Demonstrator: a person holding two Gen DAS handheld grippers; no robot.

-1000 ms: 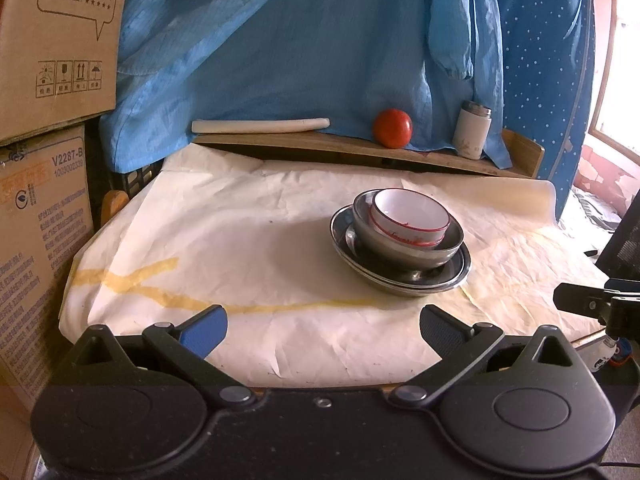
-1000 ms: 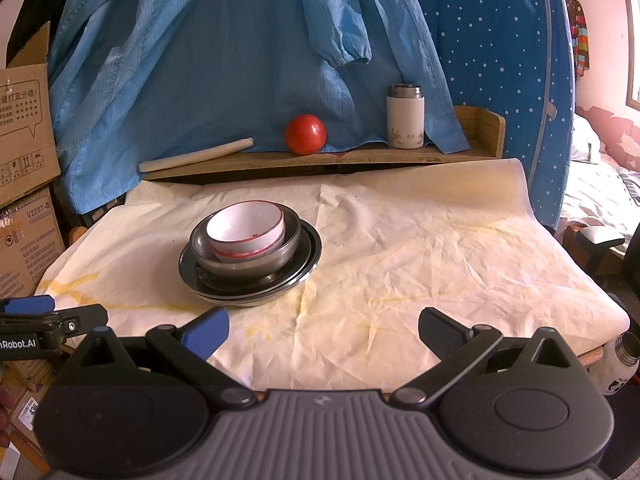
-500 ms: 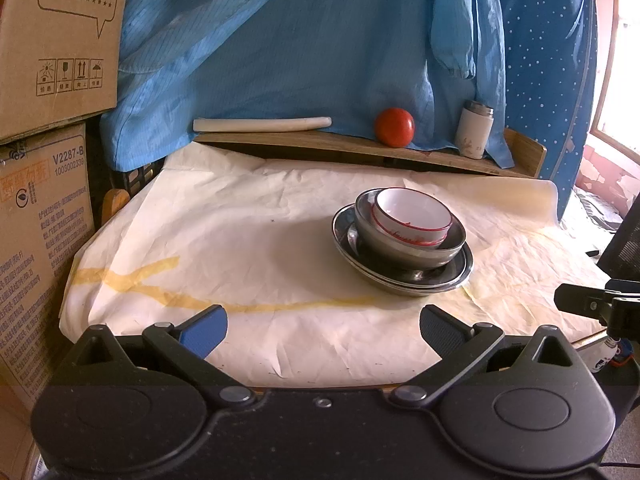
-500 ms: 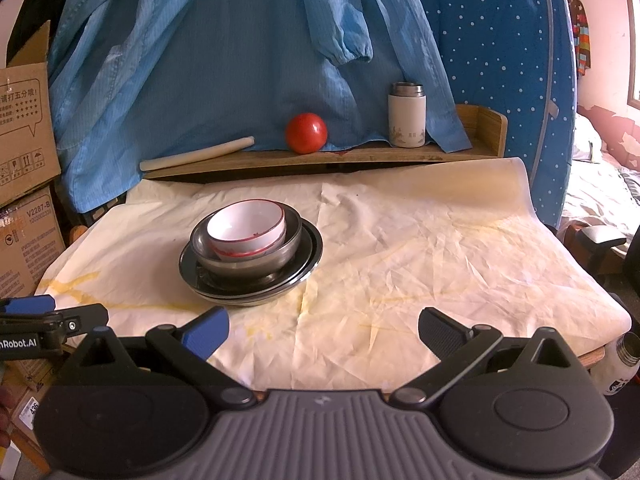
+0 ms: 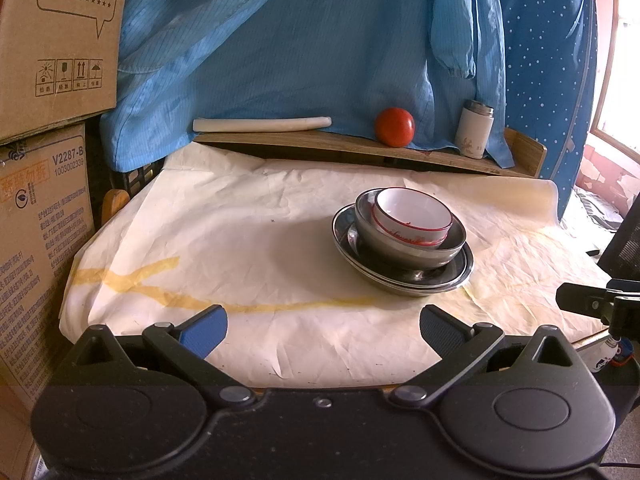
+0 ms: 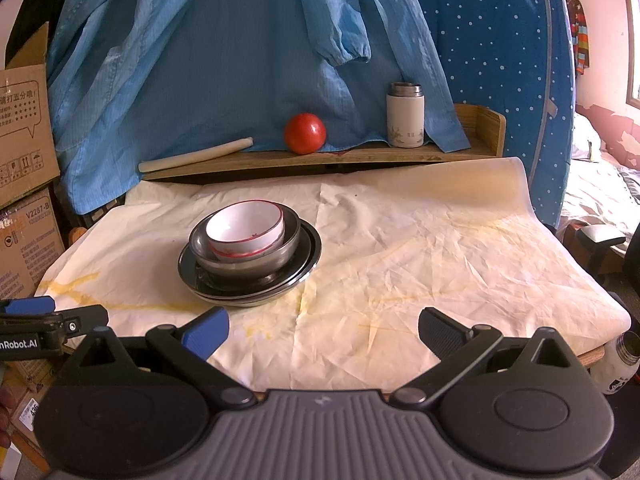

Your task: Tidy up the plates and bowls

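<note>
A white bowl with a red rim sits inside a steel bowl, which sits on stacked steel plates on the paper-covered table. My left gripper is open and empty, at the table's front edge, short of the stack. My right gripper is open and empty, at the front edge, to the right of the stack.
A wooden shelf at the back holds a white roll, a red tomato and a white flask. Cardboard boxes stand at the left. Blue cloth hangs behind. A bottle sits beyond the table's right corner.
Both views have shifted very slightly; the stack and both grippers stay as they were.
</note>
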